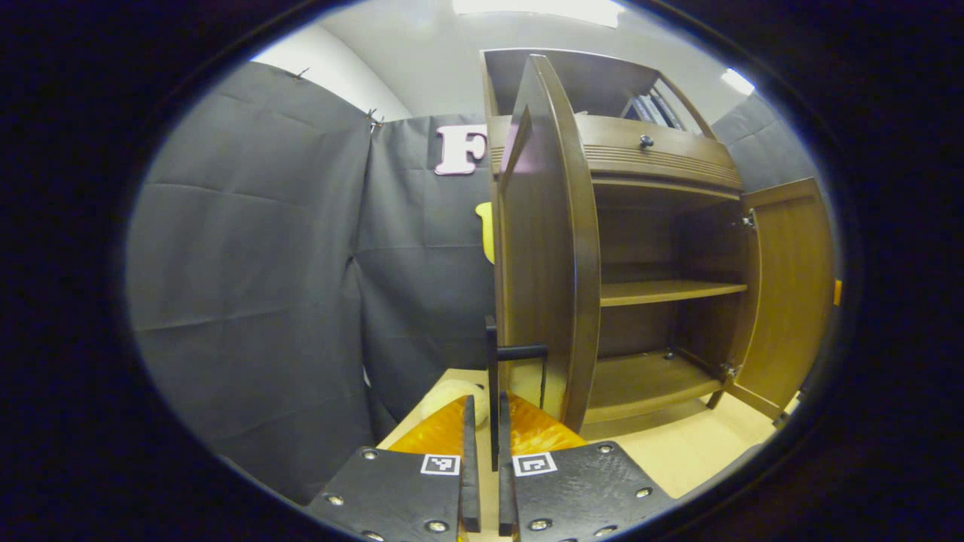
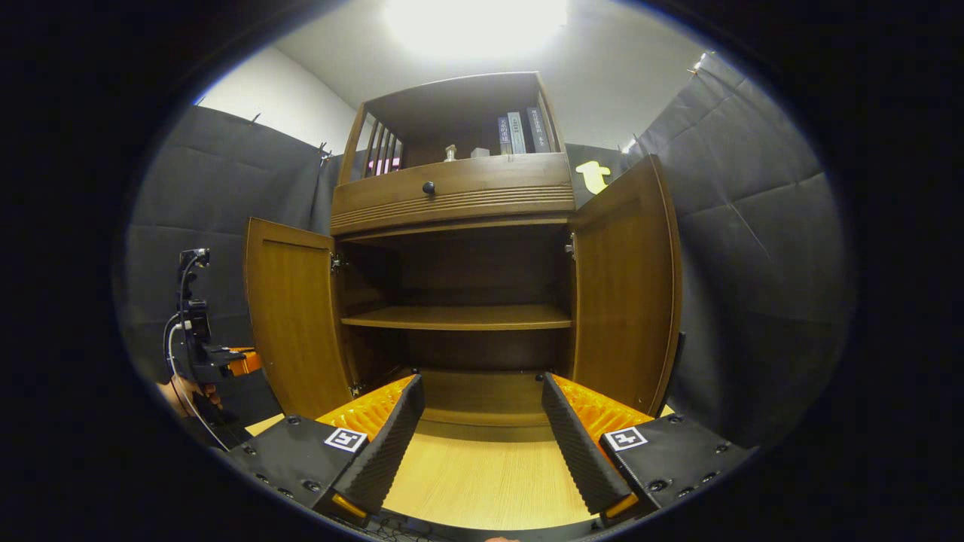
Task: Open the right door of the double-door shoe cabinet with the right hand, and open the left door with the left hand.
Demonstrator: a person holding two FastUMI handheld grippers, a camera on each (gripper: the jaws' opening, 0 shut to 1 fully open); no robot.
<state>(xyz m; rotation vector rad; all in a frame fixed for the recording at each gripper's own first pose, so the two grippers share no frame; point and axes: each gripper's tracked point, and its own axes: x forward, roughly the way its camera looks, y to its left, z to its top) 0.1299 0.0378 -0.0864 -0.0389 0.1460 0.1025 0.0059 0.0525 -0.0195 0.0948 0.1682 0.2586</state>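
1. Looking at the shoe cabinet (image 2: 459,301), I see both doors swung wide.
2. I judge the left door (image 1: 546,248) nearly done; I'd ease its handle (image 1: 493,391) along the hinge arc, then let go.
3. My left gripper (image 1: 482,421) is clenched on that handle (right gripper view shows it far off).
4. My right gripper (image 2: 478,418) hangs released before the right door (image 2: 625,286).

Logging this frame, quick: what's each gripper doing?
Left gripper: shut on the left door's handle.
Right gripper: open, holding nothing, facing the cabinet.
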